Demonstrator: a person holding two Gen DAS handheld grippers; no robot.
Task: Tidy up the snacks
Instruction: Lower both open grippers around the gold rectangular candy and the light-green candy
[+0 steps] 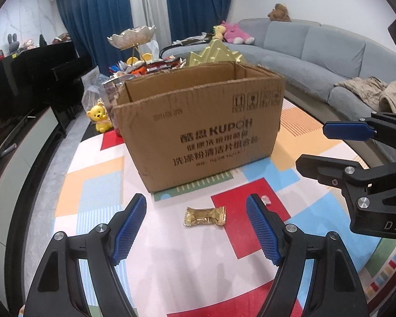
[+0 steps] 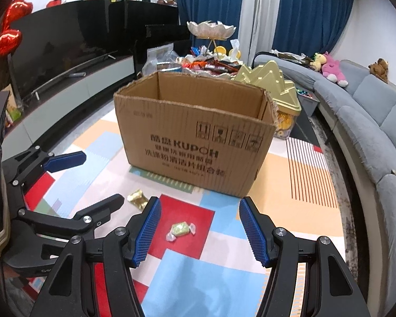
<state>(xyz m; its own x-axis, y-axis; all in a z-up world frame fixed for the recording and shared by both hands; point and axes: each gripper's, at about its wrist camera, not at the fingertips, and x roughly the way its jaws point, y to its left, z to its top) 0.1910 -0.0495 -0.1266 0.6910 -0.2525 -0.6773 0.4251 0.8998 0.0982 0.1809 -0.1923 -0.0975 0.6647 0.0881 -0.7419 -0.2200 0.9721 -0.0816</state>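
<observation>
**Two spread grippers above loose sweets before an open carton**

In the left wrist view, lower centre, we see the left gripper (image 1: 196, 227) released, its blue pads wide apart around a gold-wrapped candy (image 1: 205, 216) lying on the patterned mat (image 1: 97, 185). Behind stands the cardboard box (image 1: 203, 121), open-topped; its interior floor is hidden from us. At the right edge the right gripper (image 1: 310, 145) enters, partly cut off. A second sweet beside the right pad is mostly hidden. In the right wrist view, that green-wrapped candy (image 2: 180, 229) lies between spread, empty fingers. The snack pile (image 2: 211, 64) behind the box is too cluttered to itemise.
</observation>
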